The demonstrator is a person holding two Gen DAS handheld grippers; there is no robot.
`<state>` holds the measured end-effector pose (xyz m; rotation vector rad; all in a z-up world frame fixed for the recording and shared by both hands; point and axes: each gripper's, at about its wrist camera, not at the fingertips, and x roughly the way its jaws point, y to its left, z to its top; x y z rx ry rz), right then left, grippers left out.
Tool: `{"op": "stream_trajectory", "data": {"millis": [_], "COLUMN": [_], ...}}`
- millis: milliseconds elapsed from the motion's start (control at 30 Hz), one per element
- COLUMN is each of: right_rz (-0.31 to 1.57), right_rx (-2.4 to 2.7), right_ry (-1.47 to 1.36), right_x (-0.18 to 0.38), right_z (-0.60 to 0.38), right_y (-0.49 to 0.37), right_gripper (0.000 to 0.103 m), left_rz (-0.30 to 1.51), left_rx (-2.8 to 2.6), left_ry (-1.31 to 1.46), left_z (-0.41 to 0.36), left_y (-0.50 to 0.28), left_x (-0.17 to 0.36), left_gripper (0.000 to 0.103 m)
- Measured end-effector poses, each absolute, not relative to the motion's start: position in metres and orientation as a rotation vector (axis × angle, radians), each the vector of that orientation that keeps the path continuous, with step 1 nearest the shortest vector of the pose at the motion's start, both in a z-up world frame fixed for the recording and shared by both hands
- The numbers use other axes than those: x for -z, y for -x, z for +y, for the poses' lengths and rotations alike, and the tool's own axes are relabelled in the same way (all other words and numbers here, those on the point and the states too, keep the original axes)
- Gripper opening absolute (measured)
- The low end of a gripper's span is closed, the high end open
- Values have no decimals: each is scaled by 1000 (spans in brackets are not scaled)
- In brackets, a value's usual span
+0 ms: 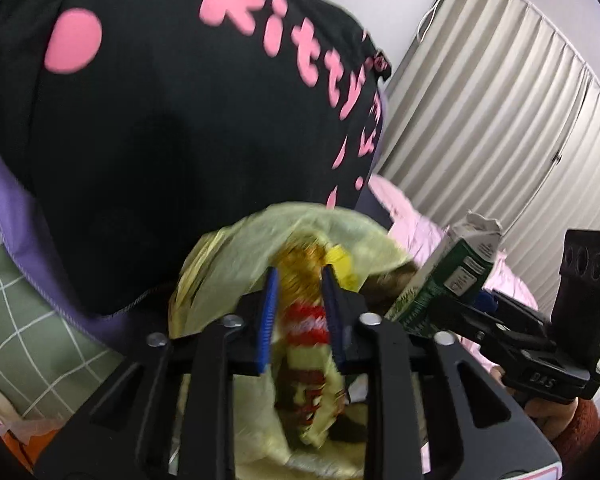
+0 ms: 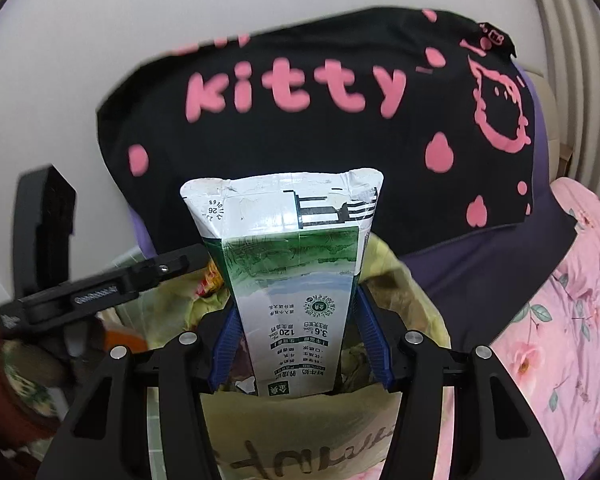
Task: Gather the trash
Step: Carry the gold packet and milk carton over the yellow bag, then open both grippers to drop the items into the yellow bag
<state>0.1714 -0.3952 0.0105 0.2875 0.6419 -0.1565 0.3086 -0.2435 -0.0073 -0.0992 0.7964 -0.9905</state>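
My right claw [image 2: 296, 344] grips a flattened green-and-white milk carton [image 2: 296, 280], its blue ribbed pads [image 2: 370, 336] pressed against both long edges. The carton stands upright between them, its crumpled white top uppermost and its print upside down. It hangs just above the open mouth of a pale yellow thin plastic trash bag [image 2: 404, 280]; whether its lower end touches the bag I cannot tell.

My left claw [image 1: 300, 312] is nearly closed on a crinkled wrapper with red, white and gold print [image 1: 306, 324], and the blue pads [image 1: 270, 320] pinch it from both sides. The wrapper sits over the same yellow bag [image 1: 236, 248], with the bag's film gathered around it. In that view the carton [image 1: 444, 276] tilts in just to the right, beside the bag.

Behind the bag rests a black fabric cushion with pink "kitty" lettering and dots [image 2: 340, 120], on dark purple cloth [image 2: 500, 272]. Pink floral bedding [image 2: 560, 340] lies to the right, and cream pleated curtains [image 1: 500, 112] hang beyond.
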Motion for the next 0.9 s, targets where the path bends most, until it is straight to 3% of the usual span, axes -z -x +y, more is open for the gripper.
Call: {"op": "stream_trajectory", "data": {"millis": [233,500,800,900], "right_rz": [701,748,759,751], "right_rx": [192,222,218,228], "right_ry": [-234,-218,-219,-222], "right_x": [5,15,12,9], "right_z": [-390,-390,-382,-379], "right_y": [-176,-178,-181,-179], "right_gripper": [51,51,52,53], "left_rz": [821,816,824,797], "left_rx": [995,1002,1007,999], "left_ry": [63,-35,68,101], "left_z": [-245,-259,-236,-211], "left_y": [-311,-307,-311,-308], "left_x": [21,26,9,-5], "left_gripper": [6,5,5,11]}}
